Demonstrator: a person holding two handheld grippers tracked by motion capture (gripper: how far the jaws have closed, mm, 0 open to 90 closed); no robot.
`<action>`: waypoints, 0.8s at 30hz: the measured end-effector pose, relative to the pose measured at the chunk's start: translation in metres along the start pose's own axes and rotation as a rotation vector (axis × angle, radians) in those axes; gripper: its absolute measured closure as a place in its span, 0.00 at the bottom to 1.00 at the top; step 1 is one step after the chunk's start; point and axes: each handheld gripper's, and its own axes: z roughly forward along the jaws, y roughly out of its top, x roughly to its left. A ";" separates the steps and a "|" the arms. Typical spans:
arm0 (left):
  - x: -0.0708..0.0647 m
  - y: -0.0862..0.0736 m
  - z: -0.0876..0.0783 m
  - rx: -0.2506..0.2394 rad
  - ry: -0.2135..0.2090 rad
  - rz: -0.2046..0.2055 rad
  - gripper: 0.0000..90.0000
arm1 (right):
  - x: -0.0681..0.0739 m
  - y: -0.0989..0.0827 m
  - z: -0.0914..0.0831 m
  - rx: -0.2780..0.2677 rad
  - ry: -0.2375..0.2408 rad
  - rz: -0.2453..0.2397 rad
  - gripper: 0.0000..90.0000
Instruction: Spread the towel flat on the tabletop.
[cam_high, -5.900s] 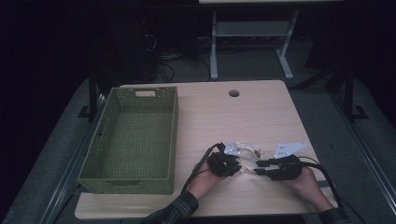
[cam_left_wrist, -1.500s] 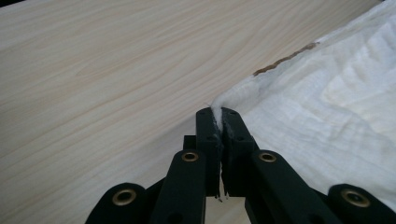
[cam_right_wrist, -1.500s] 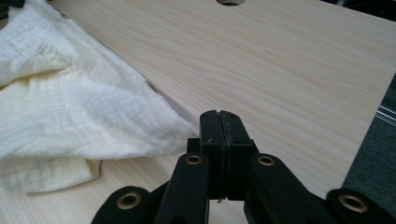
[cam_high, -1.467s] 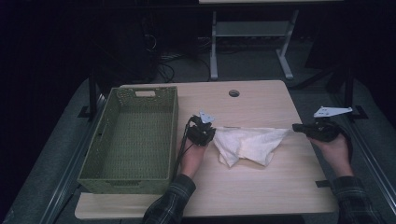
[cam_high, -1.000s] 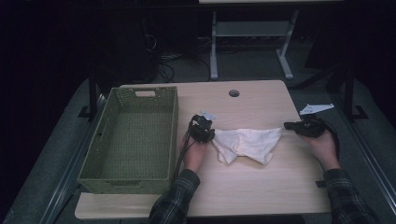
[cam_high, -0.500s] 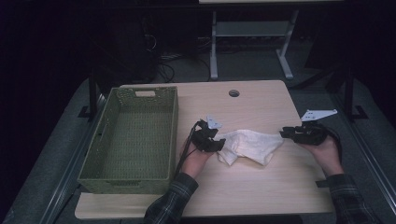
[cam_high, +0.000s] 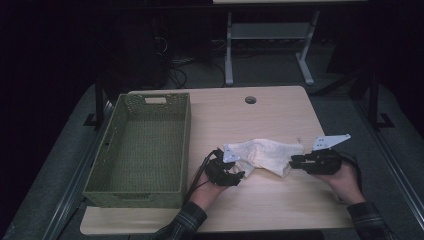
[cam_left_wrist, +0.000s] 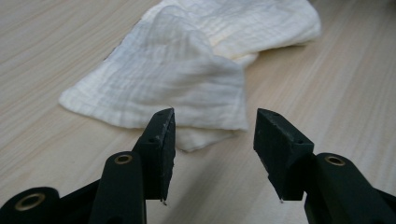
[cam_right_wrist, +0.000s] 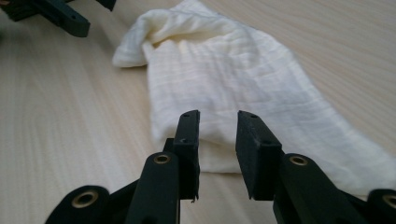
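Dark surroundings are framing a light wooden table (cam_high: 270, 200), with a grey desk frame (cam_high: 265, 45) standing on the floor behind it. At the left of the tabletop a green woven basket (cam_high: 142, 150) is sitting upright, its long side running away from the person.

Just right of the basket, the left gripper (cam_high: 240, 176) is resting low over the table in the person's left hand (cam_high: 207, 190). Its jaws are standing apart and have just been opening; in the left gripper view the left gripper (cam_left_wrist: 212, 140) is showing bare wood in the gap, with the near edge of the cloth (cam_left_wrist: 187, 79) lying just beyond the tips, unclamped.

A cream cloth (cam_high: 267, 155) is lying crumpled on the table between the two grippers, near the front middle of the surface.

At the right, the right gripper (cam_high: 295, 162) is pointing at the cloth's right end, carried by the right hand (cam_high: 345, 182). Its jaws are parted narrowly, having opened a little just now; in the right gripper view the right gripper (cam_right_wrist: 217, 135) is hovering at the hem of the cloth (cam_right_wrist: 238, 84), which is lying flat and unpinched.
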 end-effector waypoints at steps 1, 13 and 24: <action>-0.002 0.000 0.001 0.001 -0.005 0.008 0.53 | 0.003 0.000 0.000 -0.003 0.009 0.002 0.77; -0.017 0.001 0.028 0.063 0.036 0.104 0.59 | 0.028 0.002 0.023 0.017 0.055 -0.074 0.75; -0.006 0.009 0.026 0.062 0.031 0.059 0.94 | 0.021 0.001 0.035 0.087 0.038 -0.082 0.98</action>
